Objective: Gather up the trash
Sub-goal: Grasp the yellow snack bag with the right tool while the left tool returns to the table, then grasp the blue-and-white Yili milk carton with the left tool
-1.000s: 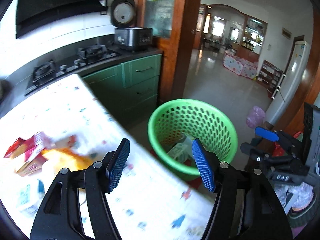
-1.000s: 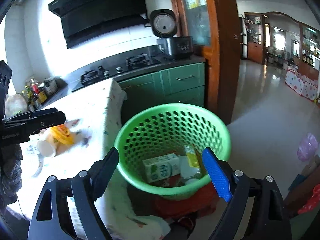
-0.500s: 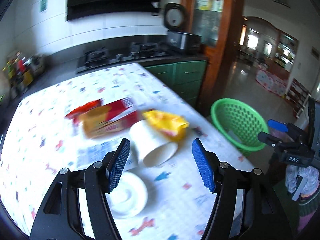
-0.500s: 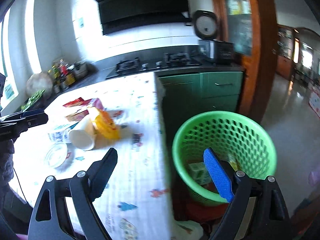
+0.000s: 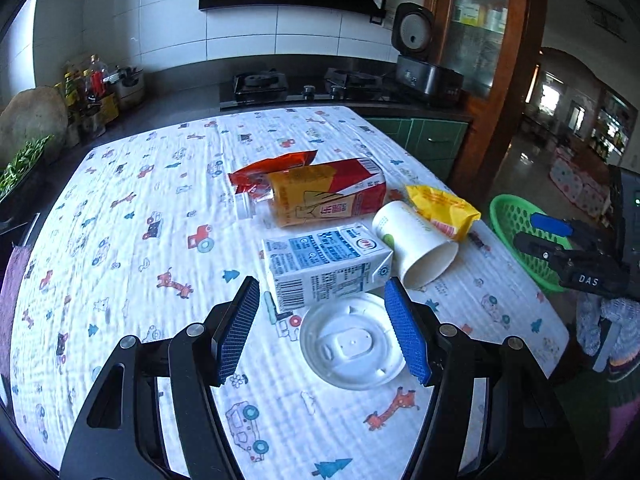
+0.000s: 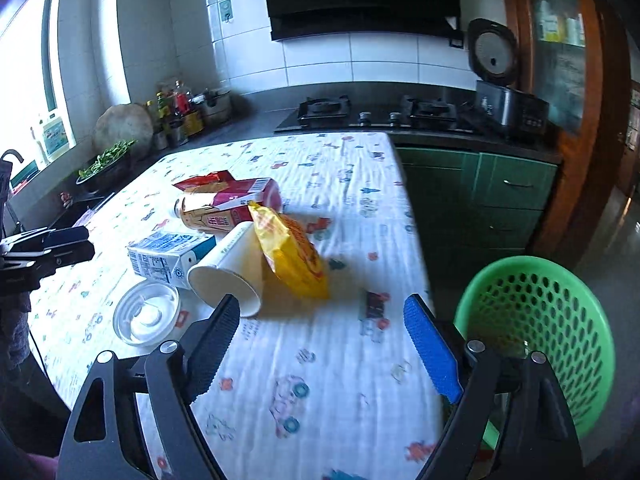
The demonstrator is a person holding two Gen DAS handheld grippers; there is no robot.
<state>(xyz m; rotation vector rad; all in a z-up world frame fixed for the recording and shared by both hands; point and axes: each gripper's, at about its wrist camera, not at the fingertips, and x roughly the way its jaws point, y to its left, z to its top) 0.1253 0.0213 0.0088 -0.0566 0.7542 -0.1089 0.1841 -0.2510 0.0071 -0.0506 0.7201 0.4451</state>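
Left gripper [image 5: 322, 328] spread, empty, over round white plastic lid [image 5: 352, 346] on patterned tablecloth [image 5: 132, 240]. Right gripper [image 6: 320, 344] empty, jaws closing above bare cloth. Blue-white milk carton [image 5: 326, 264], tipped white paper cup [image 6: 230, 266], crumpled yellow wrapper [image 6: 294, 256] clustered mid-table. Green perforated plastic basket [image 6: 560, 320] beside table, on the floor.

Both tongs swung from the green basket [image 6: 536, 332] to the littered table [image 5: 120, 280], right tongs [image 6: 320, 344] closing
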